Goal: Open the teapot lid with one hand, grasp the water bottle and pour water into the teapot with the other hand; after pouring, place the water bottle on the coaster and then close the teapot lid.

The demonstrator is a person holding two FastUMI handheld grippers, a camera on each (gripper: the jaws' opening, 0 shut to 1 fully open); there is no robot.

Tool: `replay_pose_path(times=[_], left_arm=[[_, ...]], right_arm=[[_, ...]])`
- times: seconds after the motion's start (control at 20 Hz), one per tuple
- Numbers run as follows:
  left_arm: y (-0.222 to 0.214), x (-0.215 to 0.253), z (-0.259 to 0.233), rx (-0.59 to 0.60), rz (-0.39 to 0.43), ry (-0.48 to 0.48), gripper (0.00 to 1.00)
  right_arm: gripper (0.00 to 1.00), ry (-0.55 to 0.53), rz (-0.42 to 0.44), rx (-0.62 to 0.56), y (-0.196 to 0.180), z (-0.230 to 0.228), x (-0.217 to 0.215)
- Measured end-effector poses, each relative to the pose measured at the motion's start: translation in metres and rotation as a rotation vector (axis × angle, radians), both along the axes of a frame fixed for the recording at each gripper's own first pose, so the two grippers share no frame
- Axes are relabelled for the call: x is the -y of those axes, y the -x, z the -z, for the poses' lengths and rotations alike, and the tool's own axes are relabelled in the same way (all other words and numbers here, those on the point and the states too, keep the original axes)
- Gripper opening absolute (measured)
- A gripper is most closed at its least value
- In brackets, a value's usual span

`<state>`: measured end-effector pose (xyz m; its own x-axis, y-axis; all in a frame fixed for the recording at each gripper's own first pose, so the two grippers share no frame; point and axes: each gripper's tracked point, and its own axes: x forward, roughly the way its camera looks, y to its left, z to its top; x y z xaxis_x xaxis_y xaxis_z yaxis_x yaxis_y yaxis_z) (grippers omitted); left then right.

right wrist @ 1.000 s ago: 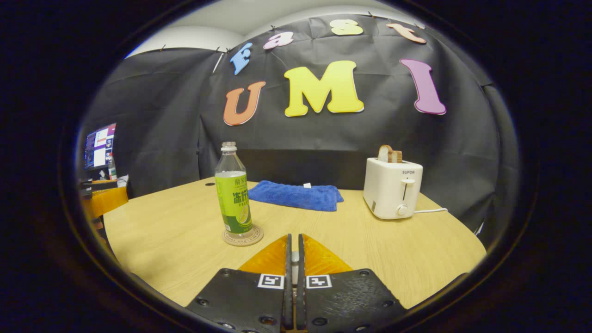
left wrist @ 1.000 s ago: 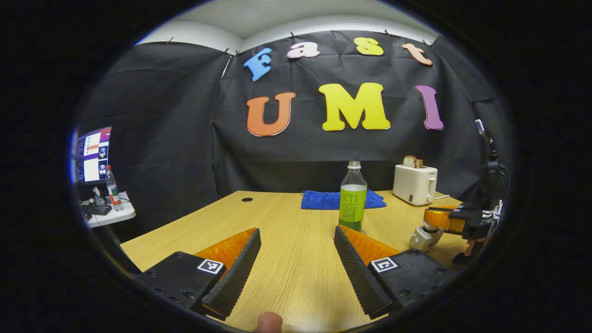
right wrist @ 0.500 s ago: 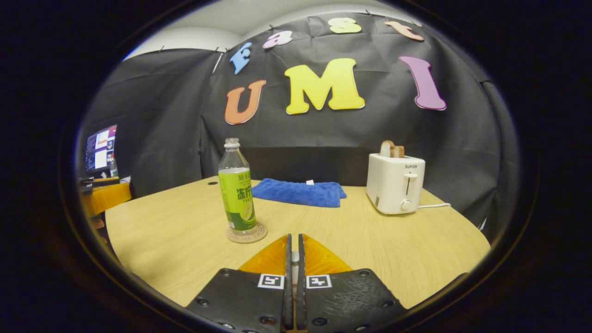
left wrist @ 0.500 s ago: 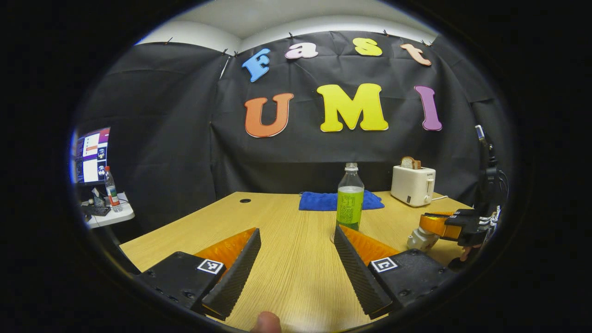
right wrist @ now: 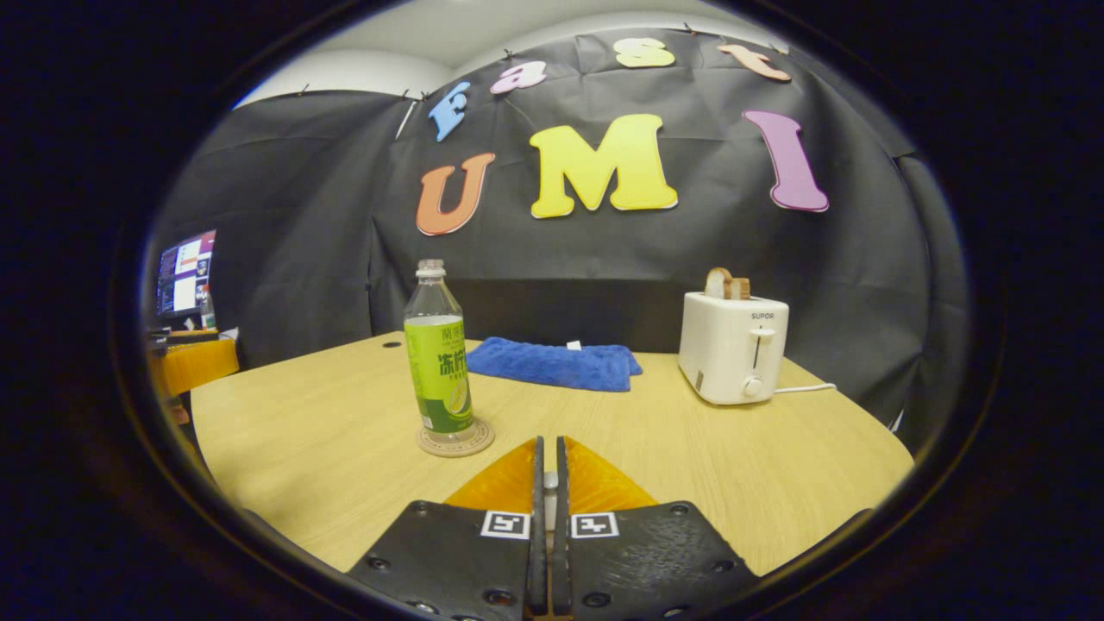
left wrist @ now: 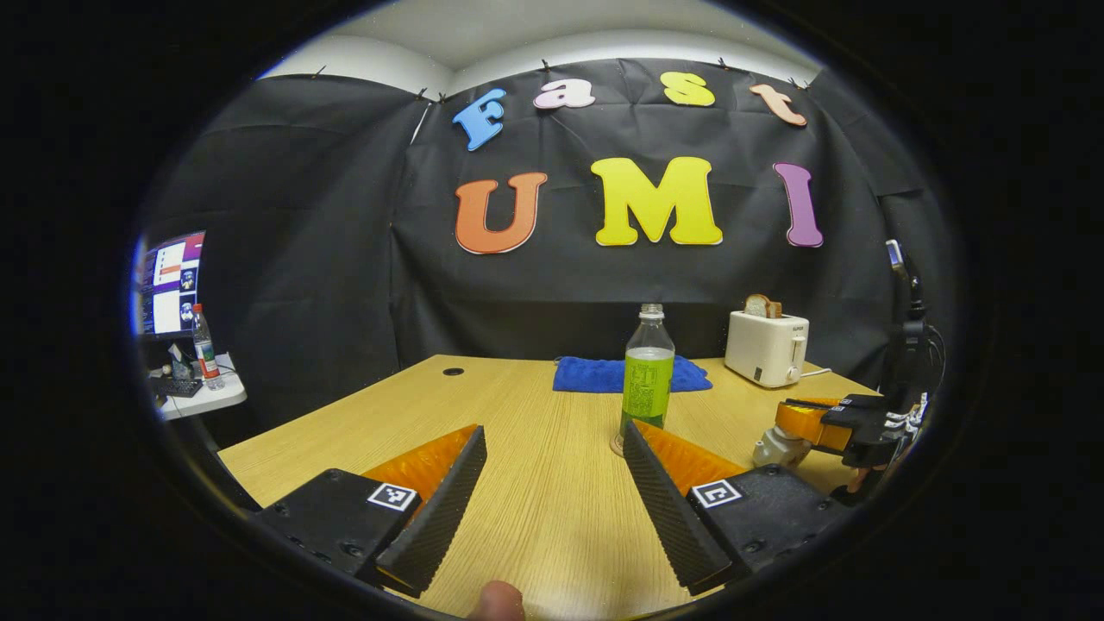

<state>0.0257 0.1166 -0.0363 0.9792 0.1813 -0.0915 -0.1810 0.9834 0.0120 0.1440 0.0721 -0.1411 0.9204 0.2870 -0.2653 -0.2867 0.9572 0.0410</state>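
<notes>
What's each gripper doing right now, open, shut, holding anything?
Left gripper: open, empty, above the table.
Right gripper: shut on the teapot lid.

Loads of bare table (right wrist: 328,466) ahead of me; just the water bottle (right wrist: 440,362) on its coaster (right wrist: 455,440), towel (right wrist: 556,364) and toaster (right wrist: 731,358) farther back.

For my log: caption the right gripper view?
Shut tool faces bottle standing on coaster, cloth and toaster behind.
</notes>
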Motion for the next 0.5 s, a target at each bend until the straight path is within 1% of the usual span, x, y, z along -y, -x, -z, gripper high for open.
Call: replay_pose_path(times=[0.25, 0.35, 0.45, 0.5], left_arm=[[0.002, -0.002, -0.001, 0.003, -0.002, -0.004, 0.99], [0.003, -0.002, -0.003, 0.006, 0.0, 0.0, 0.99], [0.002, 0.0, -0.005, 0.008, 0.002, 0.002, 1.0], [0.002, 0.0, -0.008, 0.012, 0.004, 0.001, 0.99]], right_arm=[[0.02, 0.001, 0.006, -0.012, 0.001, 0.004, 0.0], [0.08, 0.006, 0.009, -0.007, 0.002, 0.002, 0.001], [0.08, -0.012, 0.022, 0.013, 0.003, -0.008, 0.004], [0.13, -0.027, 0.031, 0.031, 0.004, -0.017, 0.007]])
